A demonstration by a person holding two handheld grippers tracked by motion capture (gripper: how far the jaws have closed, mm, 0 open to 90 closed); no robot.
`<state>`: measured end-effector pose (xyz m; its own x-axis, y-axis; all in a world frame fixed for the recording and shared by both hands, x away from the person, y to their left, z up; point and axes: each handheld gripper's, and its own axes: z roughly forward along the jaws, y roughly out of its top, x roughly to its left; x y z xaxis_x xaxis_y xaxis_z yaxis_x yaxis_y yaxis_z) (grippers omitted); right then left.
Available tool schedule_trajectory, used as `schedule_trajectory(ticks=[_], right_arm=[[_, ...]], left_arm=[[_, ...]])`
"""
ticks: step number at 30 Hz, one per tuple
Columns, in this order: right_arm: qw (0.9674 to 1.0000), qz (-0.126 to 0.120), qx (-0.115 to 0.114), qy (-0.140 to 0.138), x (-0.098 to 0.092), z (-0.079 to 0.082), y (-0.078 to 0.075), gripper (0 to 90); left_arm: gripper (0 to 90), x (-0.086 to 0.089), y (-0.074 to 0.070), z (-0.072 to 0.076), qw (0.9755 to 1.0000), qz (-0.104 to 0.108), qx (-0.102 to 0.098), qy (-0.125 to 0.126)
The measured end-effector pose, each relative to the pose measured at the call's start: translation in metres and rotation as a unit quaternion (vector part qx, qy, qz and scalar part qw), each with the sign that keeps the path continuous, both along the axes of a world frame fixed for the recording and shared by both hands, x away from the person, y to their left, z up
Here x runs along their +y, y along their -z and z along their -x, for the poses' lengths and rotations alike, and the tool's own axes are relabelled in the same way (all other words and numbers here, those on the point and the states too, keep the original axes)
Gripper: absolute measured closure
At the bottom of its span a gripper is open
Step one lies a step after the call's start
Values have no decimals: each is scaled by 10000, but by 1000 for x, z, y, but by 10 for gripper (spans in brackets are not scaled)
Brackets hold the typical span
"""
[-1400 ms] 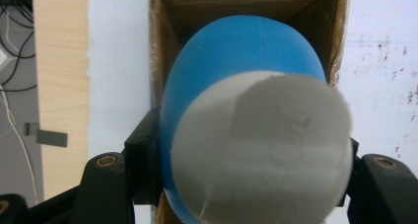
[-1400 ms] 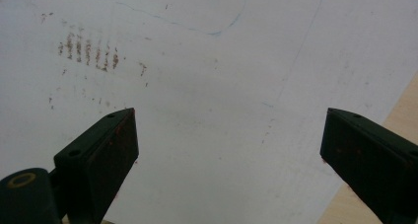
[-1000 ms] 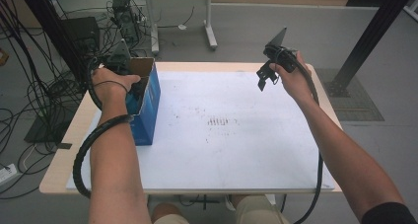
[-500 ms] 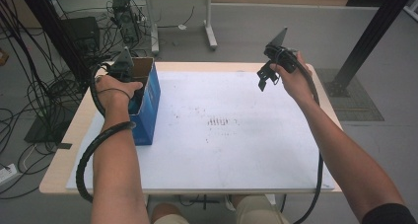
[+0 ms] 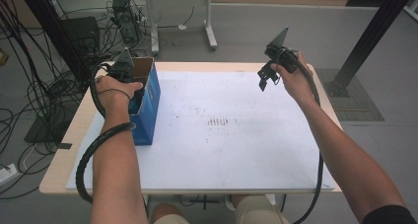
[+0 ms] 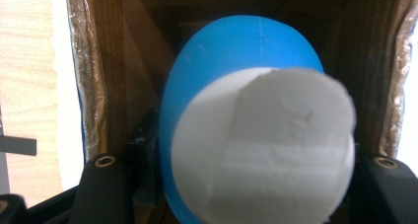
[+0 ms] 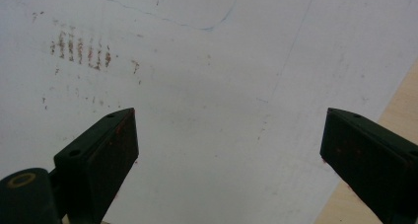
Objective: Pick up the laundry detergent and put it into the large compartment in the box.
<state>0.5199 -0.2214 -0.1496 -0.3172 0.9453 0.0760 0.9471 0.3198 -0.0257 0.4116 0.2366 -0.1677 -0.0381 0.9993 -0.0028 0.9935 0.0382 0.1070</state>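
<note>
A: The left hand (image 5: 114, 92) has lifted and pulled back since a second ago: it was sunk deep into the blue box (image 5: 148, 105), and now the left gripper (image 5: 129, 81) rides higher at the box's open top, at the left of the high view. The right arm hasn't budged.

B: And the left gripper view gives us what the high view can't: a blue egg-shaped object (image 6: 236, 61) with a flat white face (image 6: 266, 145), pinned between the two black jaws, brown cardboard walls on either side. Jaws closed on it, no question.

A: From above, the hand covers all that. You just get the wrist bent down over the box and the cable (image 5: 93, 155) looping along the forearm.

B: Over to the right gripper (image 5: 266, 78), upper right of the high view. It's held up off the white table sheet (image 5: 236, 145), forearm stretched out, jaws tipped down.

A: In the right gripper view those jaws stand wide apart, bare sheet between them, with brown smudges (image 7: 81, 49) at upper left.

B: The object's long axis runs along the jaws, white end toward the camera, rounded blue end pointing into the box.
</note>
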Motion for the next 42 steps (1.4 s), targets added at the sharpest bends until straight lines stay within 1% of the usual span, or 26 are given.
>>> schedule_trajectory(ticks=[12,16,18,42], right_arm=[[10000,13,24,-20,2,-1,3,77],[10000,17,28,-24,2,-1,4,76],[10000,-21,39,-16,1,-2,4,77],[10000,19,33,-24,2,-1,4,76]], left_arm=[[367,1,0,-2,10000,11,19,17],[367,1,0,-2,10000,25,13,7],[367,2,0,-2,10000,28,8,6],[367,0,0,-2,10000,4,-1,32]])
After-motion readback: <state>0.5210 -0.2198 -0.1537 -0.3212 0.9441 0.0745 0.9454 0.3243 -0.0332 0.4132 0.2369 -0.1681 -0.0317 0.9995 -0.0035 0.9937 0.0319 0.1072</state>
